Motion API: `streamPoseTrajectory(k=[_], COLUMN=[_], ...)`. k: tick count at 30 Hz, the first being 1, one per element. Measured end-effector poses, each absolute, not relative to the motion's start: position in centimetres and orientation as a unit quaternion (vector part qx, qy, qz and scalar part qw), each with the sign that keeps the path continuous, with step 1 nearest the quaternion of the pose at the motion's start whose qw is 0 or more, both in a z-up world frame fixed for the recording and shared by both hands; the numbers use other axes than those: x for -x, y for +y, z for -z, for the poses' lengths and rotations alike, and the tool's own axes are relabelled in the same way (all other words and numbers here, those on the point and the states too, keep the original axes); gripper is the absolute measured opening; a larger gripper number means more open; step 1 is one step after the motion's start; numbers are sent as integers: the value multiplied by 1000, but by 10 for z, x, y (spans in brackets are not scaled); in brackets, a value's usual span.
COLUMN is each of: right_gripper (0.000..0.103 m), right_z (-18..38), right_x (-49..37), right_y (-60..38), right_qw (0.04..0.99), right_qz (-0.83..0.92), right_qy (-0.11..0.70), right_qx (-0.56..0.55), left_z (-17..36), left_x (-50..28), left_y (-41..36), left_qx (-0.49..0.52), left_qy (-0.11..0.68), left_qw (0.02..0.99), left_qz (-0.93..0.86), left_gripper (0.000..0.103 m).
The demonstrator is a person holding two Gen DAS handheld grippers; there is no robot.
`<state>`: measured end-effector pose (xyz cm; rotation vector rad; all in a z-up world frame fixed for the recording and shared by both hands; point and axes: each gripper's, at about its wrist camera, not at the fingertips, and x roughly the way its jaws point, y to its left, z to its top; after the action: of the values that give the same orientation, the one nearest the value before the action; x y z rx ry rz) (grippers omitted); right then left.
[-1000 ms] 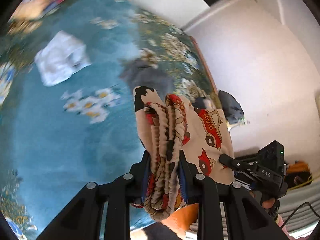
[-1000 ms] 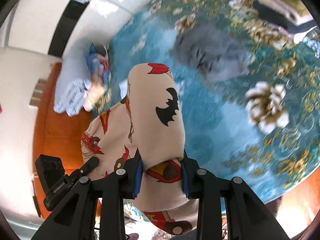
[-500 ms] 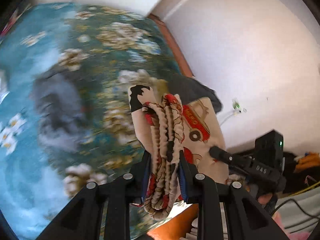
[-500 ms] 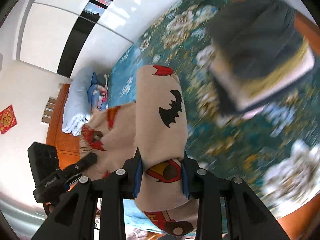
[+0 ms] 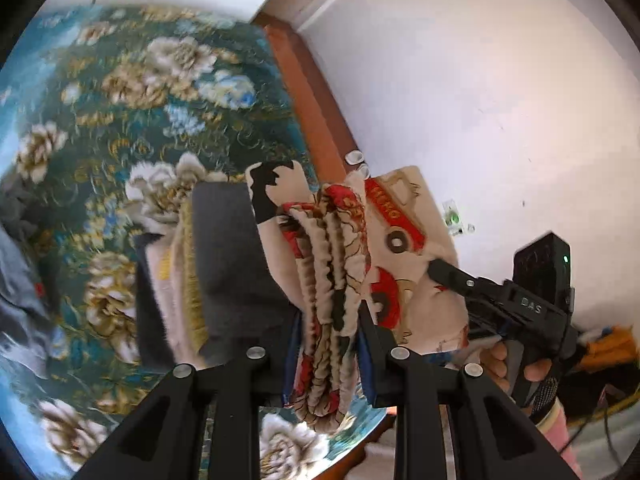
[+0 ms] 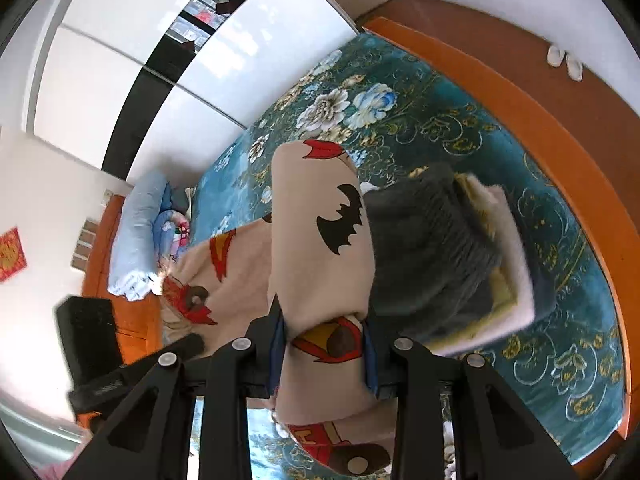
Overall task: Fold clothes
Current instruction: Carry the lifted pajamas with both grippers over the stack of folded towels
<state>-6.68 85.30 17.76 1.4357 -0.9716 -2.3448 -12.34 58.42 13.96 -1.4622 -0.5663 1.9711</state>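
A folded beige child's garment (image 5: 400, 240) printed with red cars and black bats hangs in the air between both grippers. My left gripper (image 5: 326, 344) is shut on its gathered elastic waistband. My right gripper (image 6: 324, 344) is shut on a folded edge of the same garment (image 6: 320, 240). The right gripper also shows in the left wrist view (image 5: 516, 308), at the garment's right. Just beside and below the garment is a stack of folded clothes (image 5: 208, 276), dark grey on top with cream and yellow layers; it also shows in the right wrist view (image 6: 448, 252).
The bed has a teal floral cover (image 6: 440, 120) and an orange wooden frame (image 6: 560, 132). A dark grey unfolded garment (image 5: 20, 280) lies at the left. Pillows (image 6: 140, 232) lie at the far end. White wardrobe doors (image 6: 160, 40) stand beyond.
Both grippers have carried the beige garment across the bed toward its corner. The folded stack, earlier far off, now sits right beside the garment. Both grips are unchanged.
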Motion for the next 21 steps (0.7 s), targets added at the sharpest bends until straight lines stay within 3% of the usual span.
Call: streamPoseTrajectory(k=[11,21], right_gripper=[35,41], right_z=[-96,-87], right_x=[113,114], right_y=[895,893], right_qw=[114,118], right_qz=[773,777], right_qy=[-352,-313], right_qx=[-515,-534], left_z=[-47,-46], left_x=[156,147], left_y=[575,583], left_qx=[593,620], left_qy=[-277,-255], left_qw=[238,240], left_qz=[-717,-703], left_gripper=[27,33])
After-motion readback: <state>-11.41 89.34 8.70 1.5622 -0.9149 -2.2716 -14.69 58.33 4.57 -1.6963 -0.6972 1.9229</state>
